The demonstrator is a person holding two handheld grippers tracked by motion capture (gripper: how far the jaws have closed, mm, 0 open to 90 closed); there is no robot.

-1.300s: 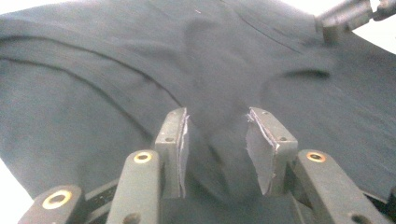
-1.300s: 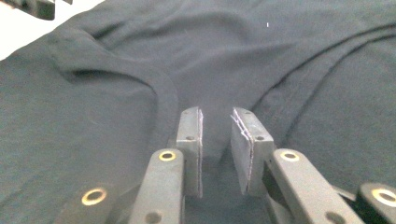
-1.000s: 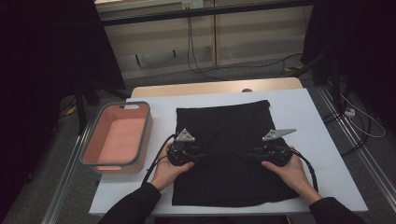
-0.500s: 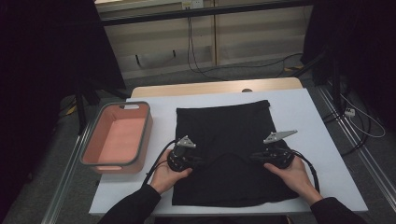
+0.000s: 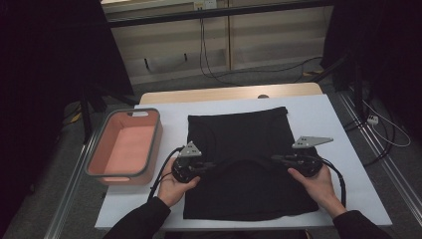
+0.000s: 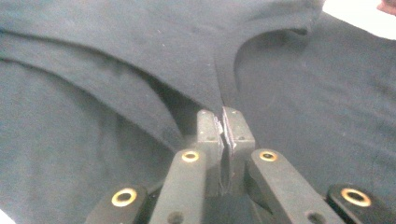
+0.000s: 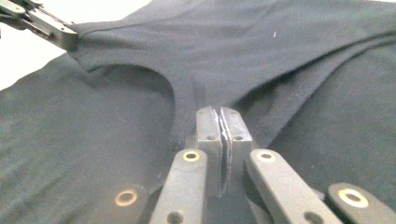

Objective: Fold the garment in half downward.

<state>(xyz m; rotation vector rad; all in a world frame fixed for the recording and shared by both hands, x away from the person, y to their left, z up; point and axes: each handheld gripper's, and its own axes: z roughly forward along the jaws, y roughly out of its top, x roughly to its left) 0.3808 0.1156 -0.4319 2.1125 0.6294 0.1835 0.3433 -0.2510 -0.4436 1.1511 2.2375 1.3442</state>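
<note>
Cloth (image 5: 239, 149), black, spread flat on white counter (image 5: 308, 107) beside pink tray (image 5: 124, 144), mid-section pinched by left claw (image 5: 201, 164) and right claw (image 5: 278, 159). Left gripper view: jaws clamped on raised hem; right gripper view: same, so grasp made, fold yet to carry over.

my left gripper (image 6: 223, 122) has just pinched its jaws tight on the hem of the black shirt (image 6: 140, 56), lifting a fold off the cloth beneath.
</note>
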